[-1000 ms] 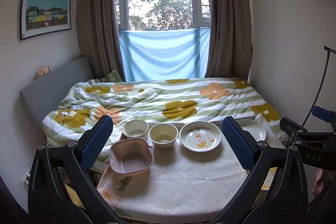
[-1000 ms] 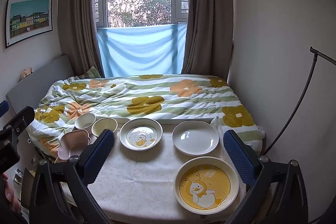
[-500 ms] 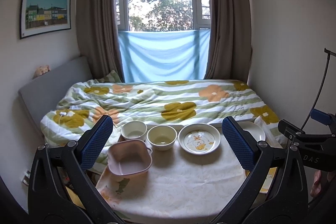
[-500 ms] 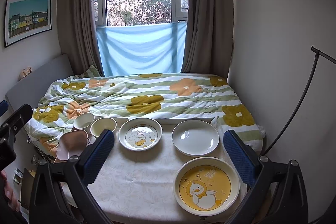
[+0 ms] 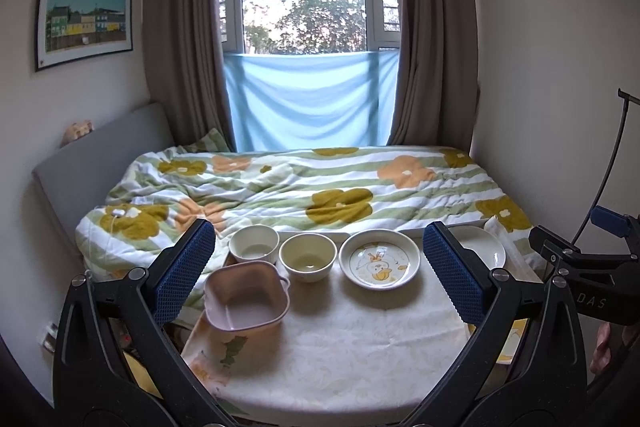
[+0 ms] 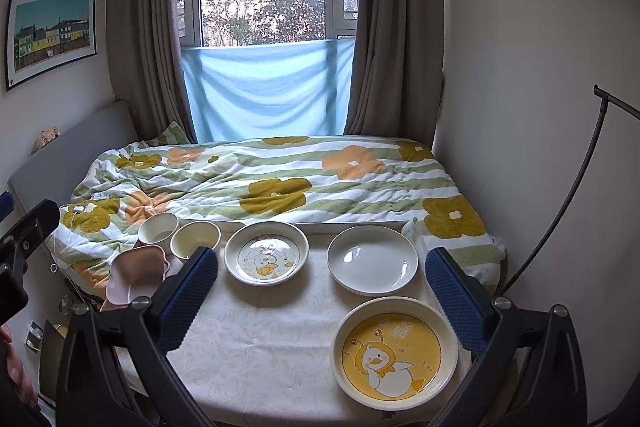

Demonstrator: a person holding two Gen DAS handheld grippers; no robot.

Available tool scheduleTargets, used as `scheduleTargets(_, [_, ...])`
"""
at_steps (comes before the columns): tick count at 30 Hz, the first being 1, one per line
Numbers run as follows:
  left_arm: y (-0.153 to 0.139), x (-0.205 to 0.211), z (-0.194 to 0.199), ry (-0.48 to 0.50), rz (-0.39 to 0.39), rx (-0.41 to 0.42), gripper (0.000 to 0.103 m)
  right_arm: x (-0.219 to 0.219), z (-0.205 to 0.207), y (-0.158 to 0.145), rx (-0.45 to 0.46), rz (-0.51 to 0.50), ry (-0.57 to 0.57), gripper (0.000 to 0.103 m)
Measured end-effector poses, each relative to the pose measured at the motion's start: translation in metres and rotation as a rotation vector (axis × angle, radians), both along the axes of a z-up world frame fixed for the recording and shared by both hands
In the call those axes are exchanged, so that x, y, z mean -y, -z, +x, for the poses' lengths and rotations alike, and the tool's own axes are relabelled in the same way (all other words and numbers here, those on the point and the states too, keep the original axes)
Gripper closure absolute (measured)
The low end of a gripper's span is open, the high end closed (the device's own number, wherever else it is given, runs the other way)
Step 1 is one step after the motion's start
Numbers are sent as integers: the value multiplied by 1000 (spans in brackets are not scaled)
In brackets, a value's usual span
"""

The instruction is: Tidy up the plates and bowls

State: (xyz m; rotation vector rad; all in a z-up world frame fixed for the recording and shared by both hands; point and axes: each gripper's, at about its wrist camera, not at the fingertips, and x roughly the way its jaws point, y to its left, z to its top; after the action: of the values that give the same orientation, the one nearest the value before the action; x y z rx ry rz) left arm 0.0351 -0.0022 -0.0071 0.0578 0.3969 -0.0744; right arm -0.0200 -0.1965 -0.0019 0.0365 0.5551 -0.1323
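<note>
On the table with a white cloth [image 5: 340, 355] sit a pink square bowl [image 5: 246, 297], a white bowl [image 5: 254, 245], a cream bowl [image 5: 307, 257] and a duck-print deep plate [image 5: 380, 261]. The right wrist view adds a plain white plate [image 6: 372, 261] and a yellow duck plate [image 6: 394, 351] at the front right, plus the duck-print deep plate [image 6: 266, 253]. My left gripper [image 5: 320, 275] is open and empty, held above the near table. My right gripper [image 6: 322, 295] is open and empty, held above the table's right half.
A bed with a flowered quilt [image 5: 304, 187] runs right behind the table. Walls stand close on the right [image 6: 520, 107] and left. A black lamp stand [image 6: 560, 227] curves at the right. The table's front edge is near both grippers.
Both cameras have drifted slightly back and up, so the dishes sit a little lower in view. Nothing on the table moved. Both grippers stay open.
</note>
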Motion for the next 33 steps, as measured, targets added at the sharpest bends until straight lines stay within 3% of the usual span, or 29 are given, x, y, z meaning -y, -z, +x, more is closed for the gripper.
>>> scheduleTargets(22, [-1,3,2,6,-1,-6,0,1,1,-2,-2,1,2,0])
scheduleTargets(28, [-8,13,12,50,19,-39,0,6,2,-3,-27,18,37,0])
scheduleTargets(33, [0,29,25,151,17,-42,0,19,2,14,-88,35,91,0])
